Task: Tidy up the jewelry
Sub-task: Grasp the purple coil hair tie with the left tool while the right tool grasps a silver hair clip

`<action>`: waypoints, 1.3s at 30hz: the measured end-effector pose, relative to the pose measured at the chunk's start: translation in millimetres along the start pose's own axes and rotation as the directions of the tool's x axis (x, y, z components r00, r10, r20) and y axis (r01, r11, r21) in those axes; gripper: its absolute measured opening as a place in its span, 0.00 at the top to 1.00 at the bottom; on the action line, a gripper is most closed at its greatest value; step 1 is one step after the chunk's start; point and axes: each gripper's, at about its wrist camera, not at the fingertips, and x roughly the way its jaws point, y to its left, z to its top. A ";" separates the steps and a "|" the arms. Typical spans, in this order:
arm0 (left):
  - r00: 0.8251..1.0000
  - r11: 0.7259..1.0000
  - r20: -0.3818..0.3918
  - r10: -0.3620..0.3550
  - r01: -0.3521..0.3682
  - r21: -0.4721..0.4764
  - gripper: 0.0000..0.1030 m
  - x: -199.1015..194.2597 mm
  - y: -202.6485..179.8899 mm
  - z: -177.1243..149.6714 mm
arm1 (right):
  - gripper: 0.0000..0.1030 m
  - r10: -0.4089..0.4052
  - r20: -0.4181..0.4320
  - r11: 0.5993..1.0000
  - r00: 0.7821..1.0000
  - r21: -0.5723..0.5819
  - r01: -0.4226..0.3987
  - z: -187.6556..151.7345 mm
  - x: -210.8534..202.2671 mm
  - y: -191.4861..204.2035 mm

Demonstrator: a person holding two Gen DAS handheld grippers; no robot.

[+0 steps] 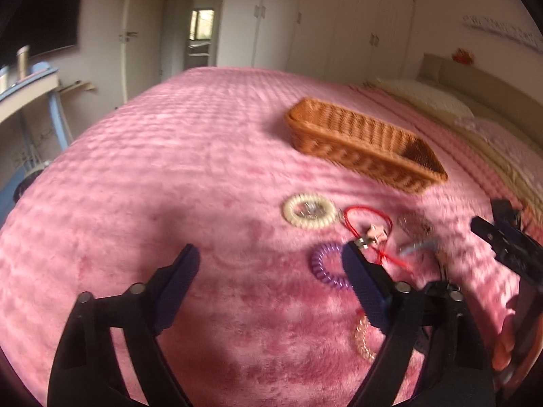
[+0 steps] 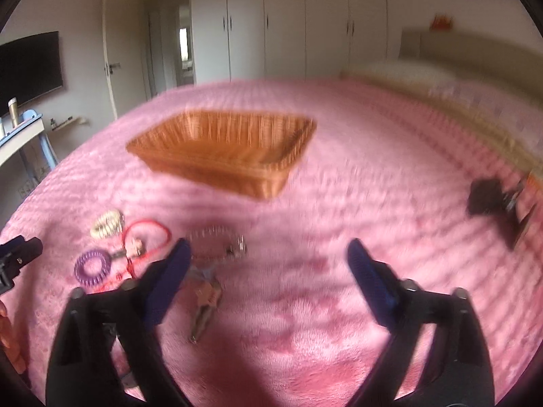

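Note:
A brown wicker basket (image 1: 366,146) (image 2: 220,149) stands empty on the pink blanket. In front of it lie a cream coil hair tie (image 1: 309,215) (image 2: 107,227), a red cord bracelet (image 1: 366,224) (image 2: 146,237), a purple coil tie (image 1: 327,266) (image 2: 93,268) and a clear coil tie (image 1: 364,339). A pale beaded bracelet (image 2: 213,237) and a hair clip (image 2: 203,308) lie by the right gripper's left finger. My left gripper (image 1: 269,251) is open over bare blanket, its right finger just above the purple tie. My right gripper (image 2: 268,246) is open, nothing between its fingers.
A black folding object (image 2: 499,203) lies on the blanket at the far right. Pillows (image 1: 427,98) and a headboard are behind the basket. A desk (image 1: 27,91) and a wall screen stand left of the bed, with wardrobe doors (image 2: 288,23) behind.

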 end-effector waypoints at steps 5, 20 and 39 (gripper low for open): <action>0.995 1.000 -0.093 -0.017 0.019 0.018 0.51 18.8 -3.5 -2.4 | 0.46 0.112 -0.129 0.994 0.985 0.024 -0.110 -11.6 13.3 -4.5; 0.977 0.997 -0.194 -0.083 0.083 -0.011 0.59 54.1 -11.8 2.5 | 0.57 0.088 -0.221 0.990 0.971 -0.085 -0.109 -21.1 32.1 44.6; 0.985 0.992 -0.171 -0.035 0.055 0.113 0.90 52.6 -33.7 -4.7 | 0.83 0.095 -0.219 0.991 0.971 -0.072 -0.113 -21.2 31.4 38.9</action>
